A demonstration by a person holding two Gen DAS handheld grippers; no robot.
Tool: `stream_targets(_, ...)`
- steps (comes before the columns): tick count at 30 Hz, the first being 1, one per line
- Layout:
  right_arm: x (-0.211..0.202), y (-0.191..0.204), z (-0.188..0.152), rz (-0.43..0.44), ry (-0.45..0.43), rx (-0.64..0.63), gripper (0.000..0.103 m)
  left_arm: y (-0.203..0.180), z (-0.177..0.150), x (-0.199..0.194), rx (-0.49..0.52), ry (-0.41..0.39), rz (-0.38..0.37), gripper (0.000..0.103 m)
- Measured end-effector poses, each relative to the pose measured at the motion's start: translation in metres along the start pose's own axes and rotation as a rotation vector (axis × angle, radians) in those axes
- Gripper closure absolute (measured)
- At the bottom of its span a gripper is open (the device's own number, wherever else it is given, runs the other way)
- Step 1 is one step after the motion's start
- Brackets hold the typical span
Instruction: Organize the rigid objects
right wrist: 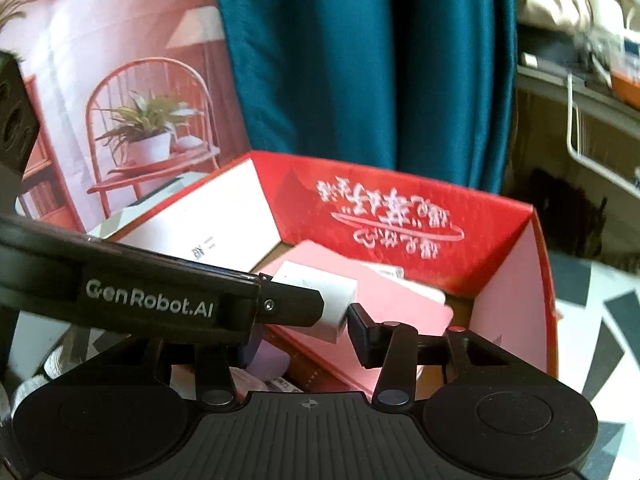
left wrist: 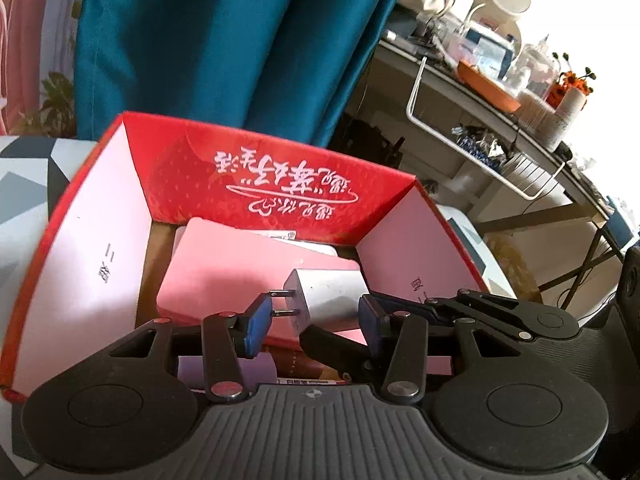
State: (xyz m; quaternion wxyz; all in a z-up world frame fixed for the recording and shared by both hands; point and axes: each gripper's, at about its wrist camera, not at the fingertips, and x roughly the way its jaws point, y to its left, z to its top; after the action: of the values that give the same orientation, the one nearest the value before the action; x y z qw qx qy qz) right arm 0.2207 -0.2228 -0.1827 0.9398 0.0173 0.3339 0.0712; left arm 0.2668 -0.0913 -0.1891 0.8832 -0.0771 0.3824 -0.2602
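Note:
A red cardboard box [left wrist: 276, 184] with white inner flaps stands open in front of me; it also shows in the right wrist view [right wrist: 400, 208]. Inside lie a pink flat box [left wrist: 224, 272] and a white plug charger [left wrist: 324, 292] with two prongs. My left gripper [left wrist: 312, 320] is open, its blue pads either side of the charger without closing on it. In the right wrist view the charger [right wrist: 336, 296] sits between my right gripper's [right wrist: 304, 332] fingers, with the left gripper's arm [right wrist: 160, 300] crossing in front. The right jaws look held apart by the charger.
A teal curtain [left wrist: 240, 40] hangs behind the box. A cluttered shelf with a white wire rack [left wrist: 500, 152] stands at the right. A pink poster of a chair and plant [right wrist: 132, 120] is at the left. The tabletop has a grey and white pattern [right wrist: 600, 320].

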Motion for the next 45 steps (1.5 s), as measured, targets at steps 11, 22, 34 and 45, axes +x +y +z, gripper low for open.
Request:
stream_targets(11, 0.021, -0.023, 0.003, -0.027, 0.11, 0.15, 0.052, -0.008, 0.011, 0.034, -0.007, 0.109, 0.013, 0.054)
stream_targets(22, 0.025, -0.02, 0.006, -0.112, 0.203, 0.232, 0.011, -0.014, 0.017, 0.023, 0.097, 0.082, 0.162, 0.011)
stream_targets(34, -0.024, -0.008, 0.023, -0.161, 0.118, 0.254, 0.001, -0.019, 0.029, -0.05, 0.139, -0.053, 0.352, 0.0)
stream_targets(45, -0.102, 0.028, 0.047, -0.212, 0.018, 0.179, 0.001, -0.05, 0.034, -0.132, 0.231, -0.208, 0.5, 0.0)
